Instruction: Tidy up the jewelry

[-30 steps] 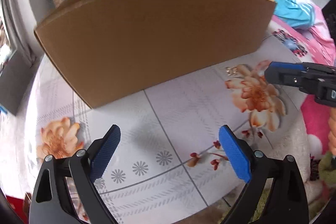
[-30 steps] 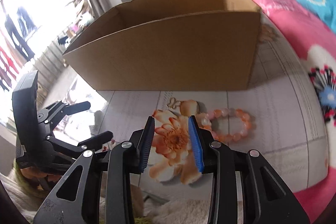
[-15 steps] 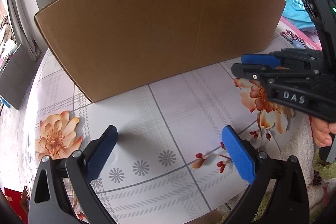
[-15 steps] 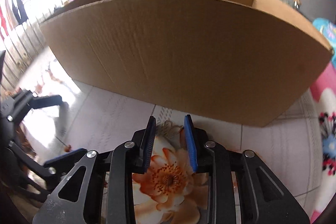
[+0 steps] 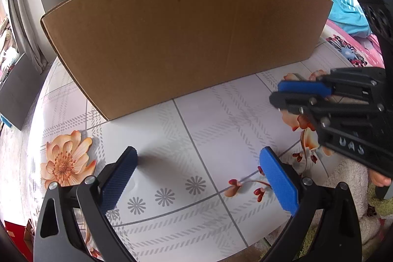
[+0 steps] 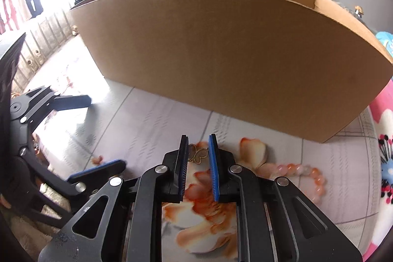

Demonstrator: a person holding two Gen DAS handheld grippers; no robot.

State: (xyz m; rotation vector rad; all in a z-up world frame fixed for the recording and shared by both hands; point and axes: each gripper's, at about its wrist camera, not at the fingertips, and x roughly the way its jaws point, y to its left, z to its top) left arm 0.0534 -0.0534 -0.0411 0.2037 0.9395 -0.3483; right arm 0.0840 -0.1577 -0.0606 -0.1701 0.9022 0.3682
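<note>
since a second ago the right gripper (image 6: 198,146) has slid left toward the cardboard box (image 6: 221,60), its jaws closing around a small gold heart-shaped trinket (image 6: 197,156) on the flowered tablecloth (image 5: 196,129), pads not yet pressing it. the left gripper (image 5: 196,161) has stayed tilted down, jaws wide apart over bare cloth. only the right wrist view shows the peach bead bracelet (image 6: 304,172), just right of the trinket, and the box's open top; its contents are hidden.
</note>
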